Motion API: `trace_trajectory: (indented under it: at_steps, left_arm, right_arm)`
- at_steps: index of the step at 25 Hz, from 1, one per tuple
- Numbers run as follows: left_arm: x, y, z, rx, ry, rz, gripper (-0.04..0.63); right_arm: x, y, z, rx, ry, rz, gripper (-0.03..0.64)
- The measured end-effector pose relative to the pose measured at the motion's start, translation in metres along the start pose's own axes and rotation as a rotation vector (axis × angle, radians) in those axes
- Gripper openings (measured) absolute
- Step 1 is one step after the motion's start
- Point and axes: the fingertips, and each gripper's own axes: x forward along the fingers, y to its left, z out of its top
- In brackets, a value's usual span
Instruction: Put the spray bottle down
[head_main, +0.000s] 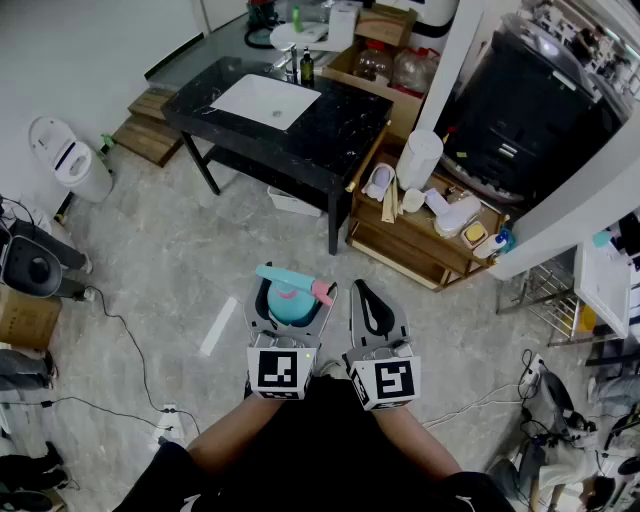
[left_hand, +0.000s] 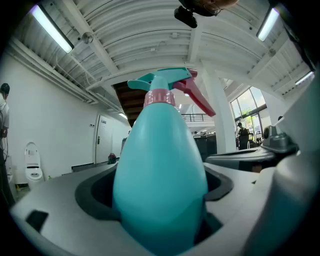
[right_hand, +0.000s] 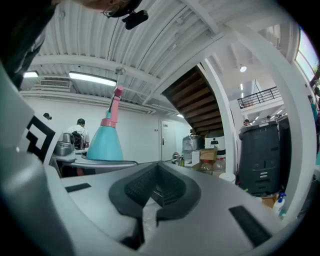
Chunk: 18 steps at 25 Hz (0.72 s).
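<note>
One spray bottle (left_hand: 160, 170) clamped, left claw (head_main: 292, 295); overhead hides pad contact.

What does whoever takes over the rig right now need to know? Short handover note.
Left gripper: shut on the spray bottle, bottle upright, jaws round its teal body.
Right gripper: shut, empty, beside the left one.
Place: both are held level over the floor; the black table with the sink stands ahead, not yet reached.
Done: bottle is in hand.
Left: set the bottle down on a surface and open the left jaws.
</note>
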Motion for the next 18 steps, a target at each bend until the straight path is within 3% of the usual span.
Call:
trace_trajectory:
  at_steps: [9,18]
  left_arm:
    - [-0.002,0.019,-0.009,-0.032,0.014,0.057,0.456]
    - [0.03,0.038,-0.018,-0.059,0.029,0.05,0.456]
  right_arm:
    - [-0.015,-0.024,-0.009,0.082,-0.003,-0.035,0.015]
    - [-0.006,-0.051,-0.017,0.058,0.001,-0.101,0.015]
